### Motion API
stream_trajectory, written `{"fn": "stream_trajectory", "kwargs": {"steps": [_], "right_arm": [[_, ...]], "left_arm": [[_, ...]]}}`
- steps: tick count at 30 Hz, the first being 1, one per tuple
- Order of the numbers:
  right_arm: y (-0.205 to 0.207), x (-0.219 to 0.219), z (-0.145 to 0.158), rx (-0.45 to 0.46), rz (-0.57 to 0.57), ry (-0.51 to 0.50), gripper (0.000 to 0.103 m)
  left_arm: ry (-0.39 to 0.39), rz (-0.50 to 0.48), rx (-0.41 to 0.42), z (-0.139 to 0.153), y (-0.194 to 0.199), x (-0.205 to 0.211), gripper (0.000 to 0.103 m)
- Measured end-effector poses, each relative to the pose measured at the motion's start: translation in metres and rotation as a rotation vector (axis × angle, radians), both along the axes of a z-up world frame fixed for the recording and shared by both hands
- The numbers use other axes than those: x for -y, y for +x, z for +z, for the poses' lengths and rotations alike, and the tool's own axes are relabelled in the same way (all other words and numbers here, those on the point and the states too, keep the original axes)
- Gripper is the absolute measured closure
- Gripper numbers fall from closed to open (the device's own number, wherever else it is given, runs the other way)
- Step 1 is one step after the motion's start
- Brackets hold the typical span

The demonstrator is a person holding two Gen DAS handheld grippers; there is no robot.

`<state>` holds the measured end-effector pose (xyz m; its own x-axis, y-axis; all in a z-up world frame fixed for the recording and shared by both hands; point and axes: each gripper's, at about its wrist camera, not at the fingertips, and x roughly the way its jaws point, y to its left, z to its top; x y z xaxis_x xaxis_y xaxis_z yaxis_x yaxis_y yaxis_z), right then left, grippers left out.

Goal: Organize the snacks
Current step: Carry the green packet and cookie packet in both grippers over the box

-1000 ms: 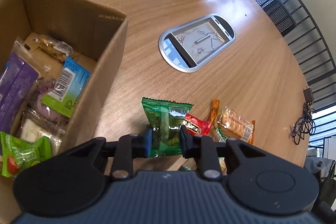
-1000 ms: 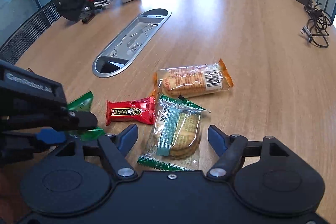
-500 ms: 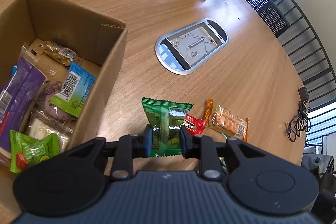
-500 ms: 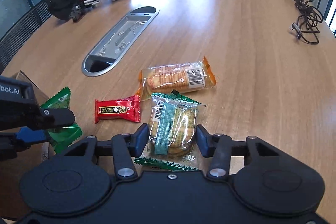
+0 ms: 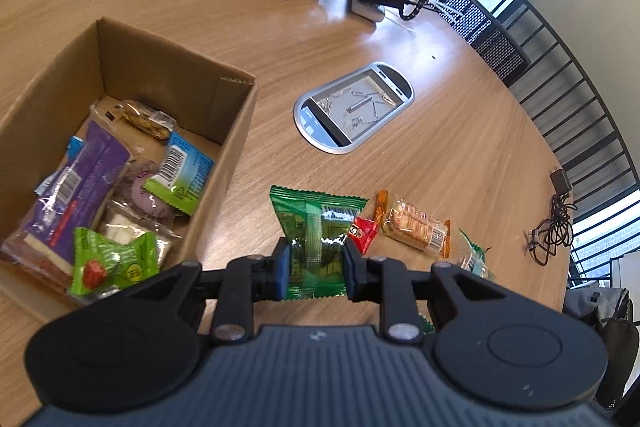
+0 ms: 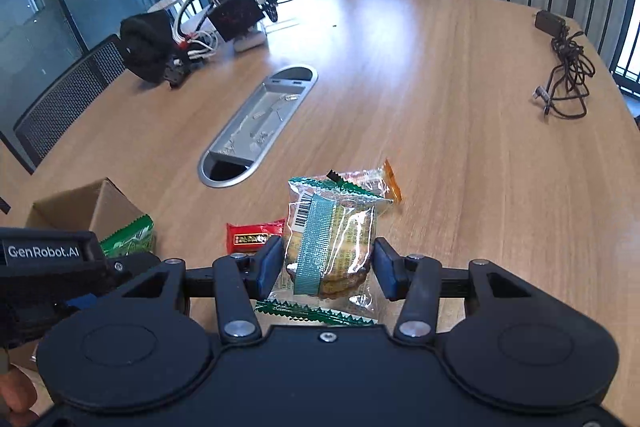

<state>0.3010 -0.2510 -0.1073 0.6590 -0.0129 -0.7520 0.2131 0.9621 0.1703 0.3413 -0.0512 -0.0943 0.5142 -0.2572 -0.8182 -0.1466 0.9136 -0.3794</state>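
**Two snack packs pinched, one per tongs**

Two tongs were each clamped on a pack. Left tongs [image 5: 314, 265] pinched a green snack packet [image 5: 316, 227] btwn blue pads, packet held just right of the cardboard box [image 5: 236, 131], above the wooden tabletop [image 5: 440, 155]. Box already held several snacks, incl. a purple-wrapped bar [image 5: 76, 187] & a blue-and-green pack [image 5: 180, 175]. Right tongs [image 6: 326, 269] had just closed in and gripped a clear cookie pack w/ green zigzag edges [image 6: 332, 239]. On the tabletop lay a small red packet [image 6: 252, 237] and an orange-ended cracker pack [image 5: 416, 227], near each other. Farther off: oval metal cable hatch [image 6: 260, 123], coiled black cable w/ adapter [image 6: 564, 75].
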Motion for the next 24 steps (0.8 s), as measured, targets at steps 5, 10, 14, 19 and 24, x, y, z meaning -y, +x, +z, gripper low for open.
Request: {"fn": "stream_trajectory", "kwargs": {"steps": [5, 10, 14, 19, 24], "right_arm": [[-0.008, -0.008, 0.018, 0.036, 0.026, 0.003, 0.055], [-0.012, -0.021, 0.032, 0.068, 0.065, 0.007, 0.055], [-0.014, -0.035, 0.040, 0.088, 0.104, 0.009, 0.055], [-0.014, -0.051, 0.045, 0.101, 0.147, 0.016, 0.055], [-0.014, -0.066, 0.050, 0.110, 0.188, 0.024, 0.055]], "left_arm": [[0.014, 0.021, 0.041, 0.019, -0.012, -0.009, 0.077], [0.027, 0.049, 0.071, 0.033, -0.020, -0.024, 0.077], [0.039, 0.078, 0.086, 0.040, -0.025, -0.038, 0.077], [0.052, 0.116, 0.091, 0.045, -0.032, -0.055, 0.077], [0.064, 0.159, 0.088, 0.047, -0.038, -0.075, 0.077]]}}
